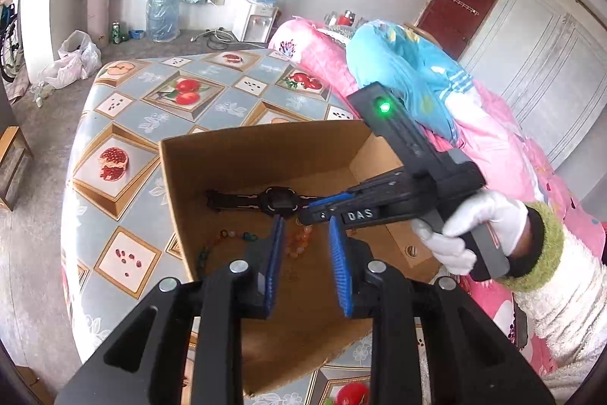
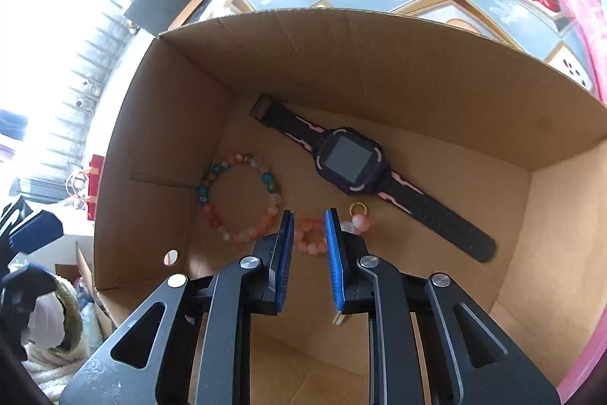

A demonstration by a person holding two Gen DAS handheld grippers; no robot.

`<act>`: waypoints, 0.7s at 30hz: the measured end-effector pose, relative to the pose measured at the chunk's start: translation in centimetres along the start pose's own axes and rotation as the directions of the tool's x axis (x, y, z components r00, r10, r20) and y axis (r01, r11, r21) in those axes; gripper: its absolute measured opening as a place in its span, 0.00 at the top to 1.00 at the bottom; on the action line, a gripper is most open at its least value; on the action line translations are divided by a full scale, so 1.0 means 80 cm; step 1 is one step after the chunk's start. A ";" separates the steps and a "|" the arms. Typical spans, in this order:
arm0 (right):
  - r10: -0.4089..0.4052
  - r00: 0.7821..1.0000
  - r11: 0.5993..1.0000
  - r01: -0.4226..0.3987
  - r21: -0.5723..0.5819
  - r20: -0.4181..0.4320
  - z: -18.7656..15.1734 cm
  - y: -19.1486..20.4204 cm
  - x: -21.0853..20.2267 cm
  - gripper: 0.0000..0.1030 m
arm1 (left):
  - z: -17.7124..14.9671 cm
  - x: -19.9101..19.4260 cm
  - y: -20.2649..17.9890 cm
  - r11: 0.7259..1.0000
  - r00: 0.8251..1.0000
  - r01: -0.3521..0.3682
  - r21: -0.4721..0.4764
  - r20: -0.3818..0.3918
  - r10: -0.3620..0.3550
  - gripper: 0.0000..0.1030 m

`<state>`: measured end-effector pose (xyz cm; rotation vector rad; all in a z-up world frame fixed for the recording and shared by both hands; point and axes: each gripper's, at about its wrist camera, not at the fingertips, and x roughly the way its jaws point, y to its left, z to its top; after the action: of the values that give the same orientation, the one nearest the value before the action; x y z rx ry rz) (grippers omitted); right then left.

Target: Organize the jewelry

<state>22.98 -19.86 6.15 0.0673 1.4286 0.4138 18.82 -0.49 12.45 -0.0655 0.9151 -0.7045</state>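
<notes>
An open cardboard box [image 2: 379,63] stands on a table with a fruit-patterned cloth [image 1: 151,109]. On the box floor lie a black watch [image 2: 351,162] with pink trim, a large bracelet of mixed coloured beads [image 2: 242,200], and a small orange-pink bead bracelet [image 2: 313,238] with a gold ring. My right gripper [image 2: 309,213] points down into the box just above the small bracelet. Its blue pads stand apart, and the beads show in the gap below them. My left gripper [image 1: 306,221] hovers open over the box [image 1: 265,154] with nothing between its pads. In the left wrist view, the right gripper's tip [image 1: 309,211] sits beside the watch [image 1: 279,202].
A white-gloved hand [image 1: 485,222] holds the right gripper from the right. A bed with a pink quilt [image 1: 512,139] and a blue bundle borders the table's right side. A water dispenser [image 1: 258,18], bottles and bags stand on the floor beyond the table.
</notes>
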 end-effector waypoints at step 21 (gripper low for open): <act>-0.044 0.992 0.999 0.040 0.029 0.120 -0.060 -0.036 -0.105 0.73 | -0.073 -0.070 0.072 0.986 0.992 -0.076 -0.147 0.088 0.089 0.49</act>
<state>18.33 -26.14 12.55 0.0823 1.3140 0.3505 15.29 8.61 10.77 -0.1860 0.8714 -0.5532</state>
